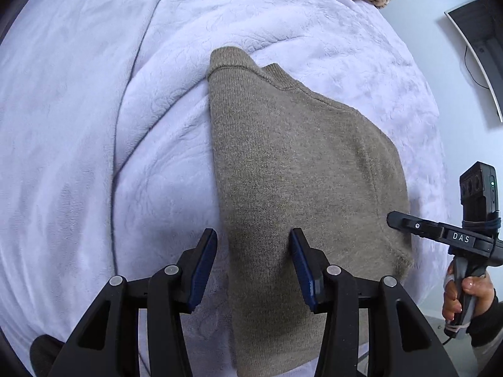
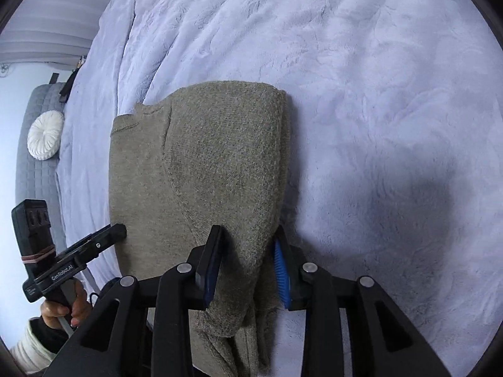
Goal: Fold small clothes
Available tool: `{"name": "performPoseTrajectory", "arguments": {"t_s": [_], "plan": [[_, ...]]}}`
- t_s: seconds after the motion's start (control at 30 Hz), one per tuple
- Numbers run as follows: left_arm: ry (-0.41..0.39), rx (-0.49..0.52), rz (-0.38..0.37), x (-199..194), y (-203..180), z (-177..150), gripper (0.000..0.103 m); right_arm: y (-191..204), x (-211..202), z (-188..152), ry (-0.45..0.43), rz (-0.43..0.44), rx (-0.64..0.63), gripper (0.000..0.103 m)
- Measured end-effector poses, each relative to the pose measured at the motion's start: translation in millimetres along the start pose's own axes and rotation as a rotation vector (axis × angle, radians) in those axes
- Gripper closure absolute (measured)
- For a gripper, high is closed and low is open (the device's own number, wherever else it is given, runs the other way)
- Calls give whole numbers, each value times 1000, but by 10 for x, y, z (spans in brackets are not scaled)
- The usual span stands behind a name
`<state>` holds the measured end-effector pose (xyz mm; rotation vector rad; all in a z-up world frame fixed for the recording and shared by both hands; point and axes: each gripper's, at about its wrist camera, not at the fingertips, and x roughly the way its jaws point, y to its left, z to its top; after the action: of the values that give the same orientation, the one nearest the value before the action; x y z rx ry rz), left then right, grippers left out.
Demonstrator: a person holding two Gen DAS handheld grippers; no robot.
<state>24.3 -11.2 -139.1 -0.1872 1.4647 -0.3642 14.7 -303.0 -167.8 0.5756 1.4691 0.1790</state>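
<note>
Between the right gripper's [image 2: 248, 229] jaws, pinching a bunched fold along the right edge of the taupe sweater [image 2: 195, 163], with the remainder lying flat ahead of them on the lilac blanket [image 2: 377, 94]. Under the left gripper [image 1: 252, 231], keeping jaws spread, gripping nothing, with the sweater's left edge passing loosely between them: one pad sitting over the knit, the other hanging clear above bare blanket.
</note>
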Motion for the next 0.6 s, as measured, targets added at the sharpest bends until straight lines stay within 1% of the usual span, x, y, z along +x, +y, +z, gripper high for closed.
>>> {"name": "performPoseTrajectory", "arguments": {"t_s": [0.07,0.1,0.13,0.17,0.2,0.27,0.33,0.37,0.47,0.53,0.6], "plan": [[-17,-1,26,-59,-28,16,54,85,-57,0,-7,-39,-3,70],[-33,1,38,-90,-61,45,54,112,-117,-6,-14,-60,-10,71],[-50,6,41,-144,-78,54,54,148,-177,-21,-27,-85,-24,74],[-67,13,32,-211,-91,62,54,181,-261,-43,-42,-103,-39,82],[-75,18,20,-261,-99,66,54,203,-345,-62,-59,-111,-50,87],[-78,43,-12,-328,-142,75,64,193,-499,-112,-82,-97,-56,88],[-58,72,-29,-303,-220,75,64,229,-594,-148,-86,-63,-53,88],[-42,86,-24,-254,-260,68,64,266,-617,-174,-82,-46,-57,88],[17,108,26,-38,-330,29,64,464,-502,-221,-53,-33,-89,88],[28,120,77,75,-330,5,63,544,-390,-246,-25,-46,-107,88],[37,116,99,119,-308,-14,63,560,-296,-278,-1,-71,-122,88]]}}
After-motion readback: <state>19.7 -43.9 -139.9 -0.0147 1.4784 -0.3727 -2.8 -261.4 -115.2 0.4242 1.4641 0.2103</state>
